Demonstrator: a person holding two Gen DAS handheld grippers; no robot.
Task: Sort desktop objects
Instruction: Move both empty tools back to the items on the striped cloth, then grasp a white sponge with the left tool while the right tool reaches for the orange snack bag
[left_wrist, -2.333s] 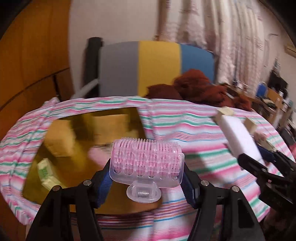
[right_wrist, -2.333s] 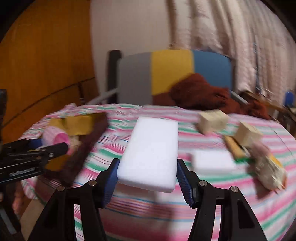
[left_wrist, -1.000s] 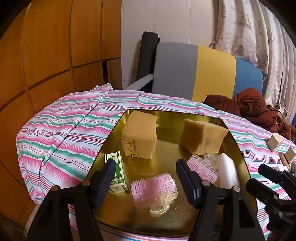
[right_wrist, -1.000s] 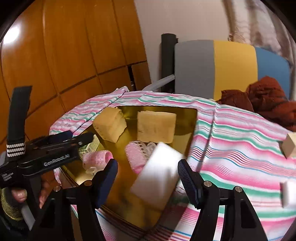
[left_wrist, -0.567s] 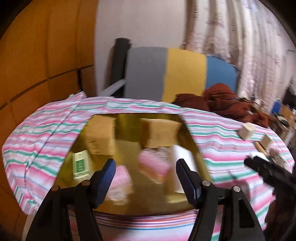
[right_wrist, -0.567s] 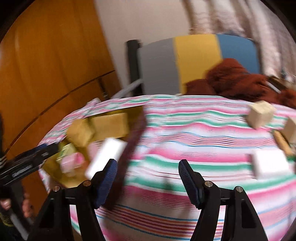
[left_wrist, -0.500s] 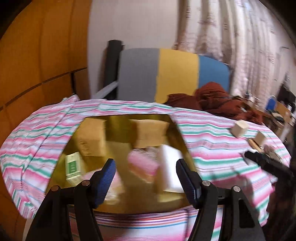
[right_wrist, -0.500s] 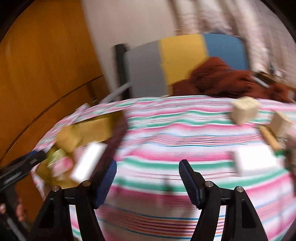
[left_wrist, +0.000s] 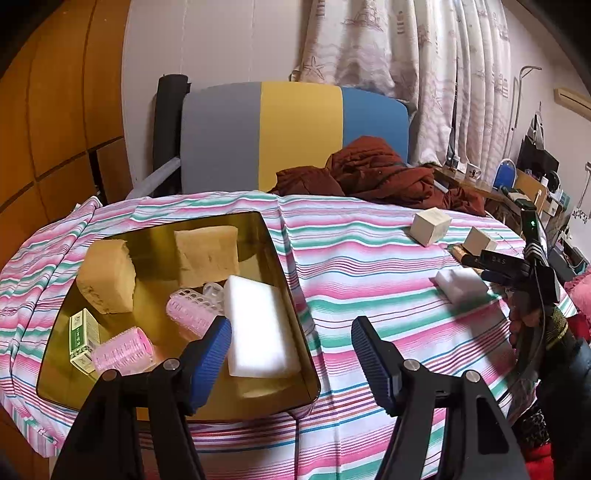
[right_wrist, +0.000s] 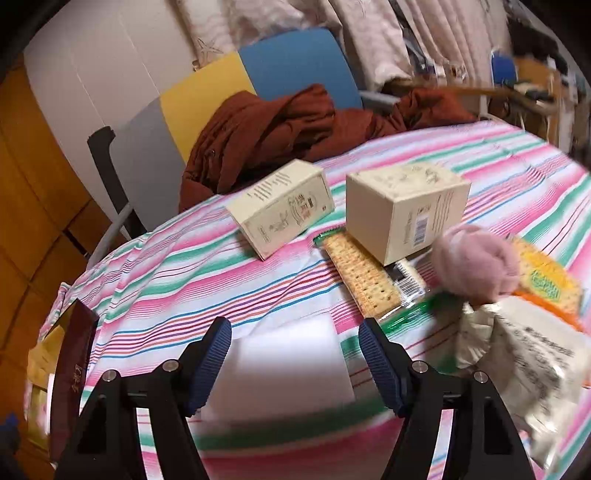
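A gold tray (left_wrist: 288, 295) on the striped tablecloth holds two tan sponges (left_wrist: 207, 249), two pink hair rollers (left_wrist: 192, 308), a small green box (left_wrist: 83, 341) and a white foam block (left_wrist: 258, 328). My left gripper (left_wrist: 291, 328) hangs open and empty over the tray's near right corner. Over at the right, a second white foam block (left_wrist: 460, 284) lies on the cloth under my right gripper (left_wrist: 480, 267). In the right wrist view that block (right_wrist: 288, 365) lies blurred between the open fingers of the right gripper (right_wrist: 295, 332).
Two beige cartons (right_wrist: 284, 206) (right_wrist: 406, 210), a cracker packet (right_wrist: 362, 277), a pink ball (right_wrist: 472, 262), an orange-yellow packet (right_wrist: 546, 284) and a crumpled paper bag (right_wrist: 535, 354) crowd the cloth at the right. A brown garment (left_wrist: 369, 173) lies on the striped chair behind.
The left gripper let go of its pink roller in the tray and the right dropped its white block there. The right gripper then swung right to the second white block; the left drifted right.
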